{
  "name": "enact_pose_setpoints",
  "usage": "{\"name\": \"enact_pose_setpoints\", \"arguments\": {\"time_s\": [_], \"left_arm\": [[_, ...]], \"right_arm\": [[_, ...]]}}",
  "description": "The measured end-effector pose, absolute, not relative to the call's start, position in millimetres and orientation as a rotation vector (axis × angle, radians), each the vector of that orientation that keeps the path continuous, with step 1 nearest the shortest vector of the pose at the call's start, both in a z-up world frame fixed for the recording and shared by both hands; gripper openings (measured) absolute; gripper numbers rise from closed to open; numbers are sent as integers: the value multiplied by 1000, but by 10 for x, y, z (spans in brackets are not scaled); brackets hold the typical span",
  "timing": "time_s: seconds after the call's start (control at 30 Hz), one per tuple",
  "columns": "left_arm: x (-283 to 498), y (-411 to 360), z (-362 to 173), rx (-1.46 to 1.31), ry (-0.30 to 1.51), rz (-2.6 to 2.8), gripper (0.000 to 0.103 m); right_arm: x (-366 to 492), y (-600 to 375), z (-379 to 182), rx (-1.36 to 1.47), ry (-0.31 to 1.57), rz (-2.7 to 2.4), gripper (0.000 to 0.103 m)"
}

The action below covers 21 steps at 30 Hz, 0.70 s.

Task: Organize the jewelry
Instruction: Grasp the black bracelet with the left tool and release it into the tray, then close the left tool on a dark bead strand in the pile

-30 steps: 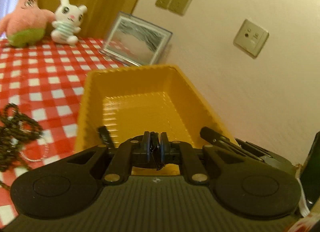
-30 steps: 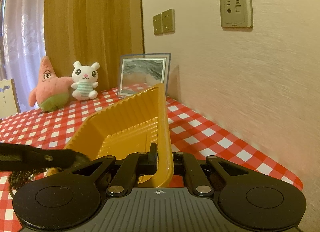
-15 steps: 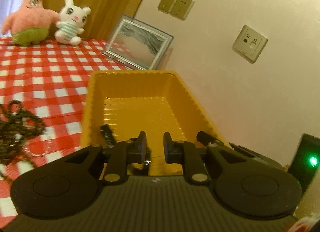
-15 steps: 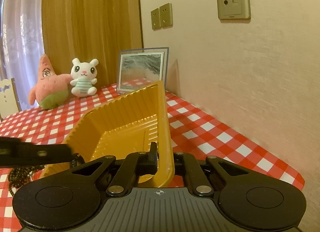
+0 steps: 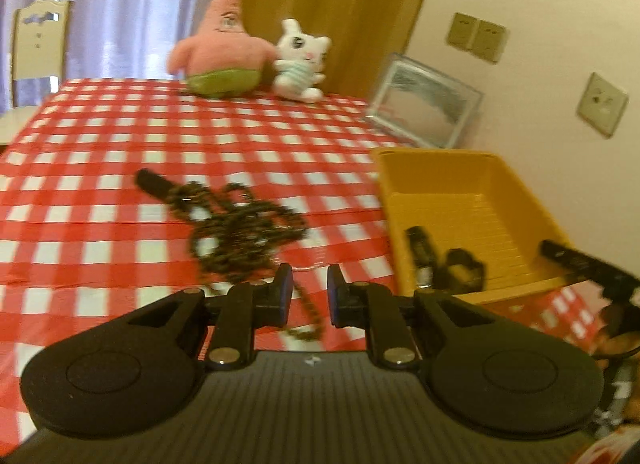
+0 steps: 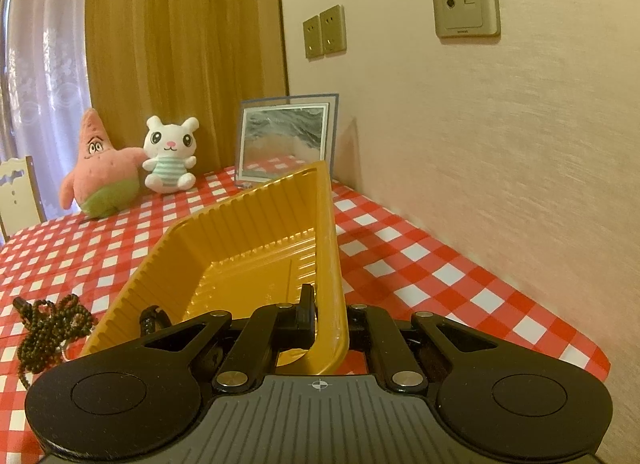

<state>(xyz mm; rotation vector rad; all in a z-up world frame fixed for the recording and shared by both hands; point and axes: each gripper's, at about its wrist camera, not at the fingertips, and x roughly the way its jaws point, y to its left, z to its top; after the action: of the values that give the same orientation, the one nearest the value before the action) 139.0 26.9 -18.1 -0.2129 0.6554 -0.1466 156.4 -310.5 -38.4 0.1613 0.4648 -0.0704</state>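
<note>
No readable text, brand or number appeared in either view. The only mark was a small crosshair symbol on the right gripper's [image 6: 329, 320] ribbed housing; a similar mark on the left gripper [image 5: 309, 292] was too blurred to make out.

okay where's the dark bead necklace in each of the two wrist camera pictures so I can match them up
Left wrist view: the bead necklace lies heaped at centre on the checked cloth, just beyond the left gripper, left of the yellow tray.
Right wrist view: the same necklace sits at the far lower left, left of the yellow tray.
Shared landmark: the white bunny plush at the far end of the table.
</note>
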Motion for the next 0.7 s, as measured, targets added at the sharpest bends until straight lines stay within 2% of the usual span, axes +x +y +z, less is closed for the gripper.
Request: {"name": "enact_pose_setpoints", "arguments": {"time_s": [0.7], "left_arm": [[1605,355,-377,-98,648,-94,16]], "right_arm": [[1594,-3088,-411,146,467,-87,6]]}}
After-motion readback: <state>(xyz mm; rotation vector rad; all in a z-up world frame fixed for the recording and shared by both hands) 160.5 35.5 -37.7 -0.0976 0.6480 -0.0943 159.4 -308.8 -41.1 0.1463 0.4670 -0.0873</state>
